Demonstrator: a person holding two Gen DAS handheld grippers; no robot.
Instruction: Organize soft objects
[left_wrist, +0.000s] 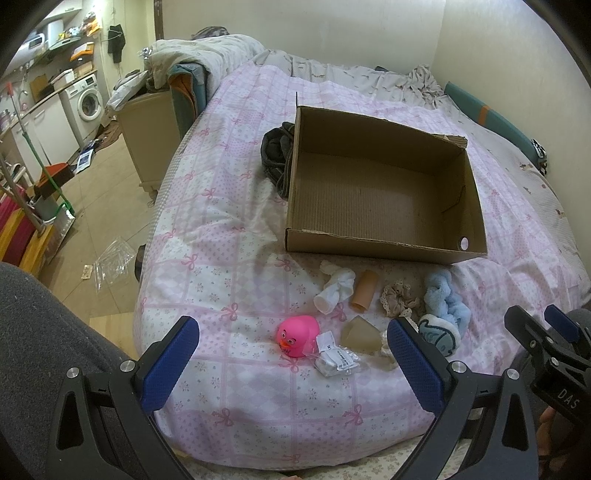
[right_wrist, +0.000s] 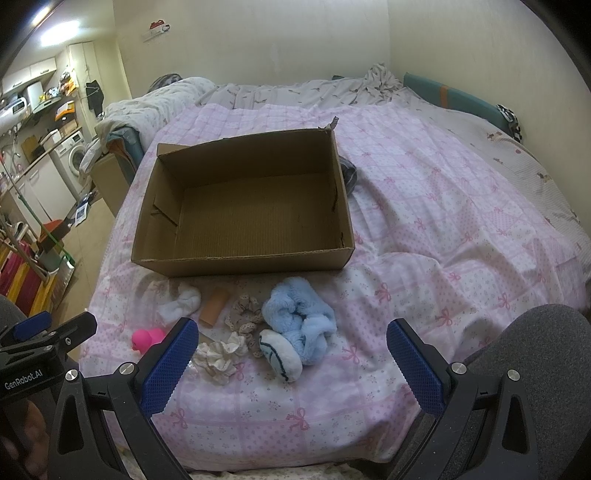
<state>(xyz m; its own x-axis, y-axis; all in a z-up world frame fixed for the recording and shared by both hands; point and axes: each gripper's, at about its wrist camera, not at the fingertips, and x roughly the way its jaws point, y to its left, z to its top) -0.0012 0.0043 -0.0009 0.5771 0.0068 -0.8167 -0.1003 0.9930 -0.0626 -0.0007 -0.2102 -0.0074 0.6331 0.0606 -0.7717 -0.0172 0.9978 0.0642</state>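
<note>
An empty cardboard box lies on the pink-patterned bed. In front of it lie a white sock, a tan tube, a beige scrunchie, a blue fluffy cloth, a white and blue plush, a pink rubber duck, a wrapped white packet, a translucent pad and a cream scrunchie. My left gripper is open above the duck. My right gripper is open near the plush.
A dark garment lies against the box's left side. A crumpled duvet and a teal pillow sit at the bed's far end. The floor at left holds a washing machine, mops and a plastic bag.
</note>
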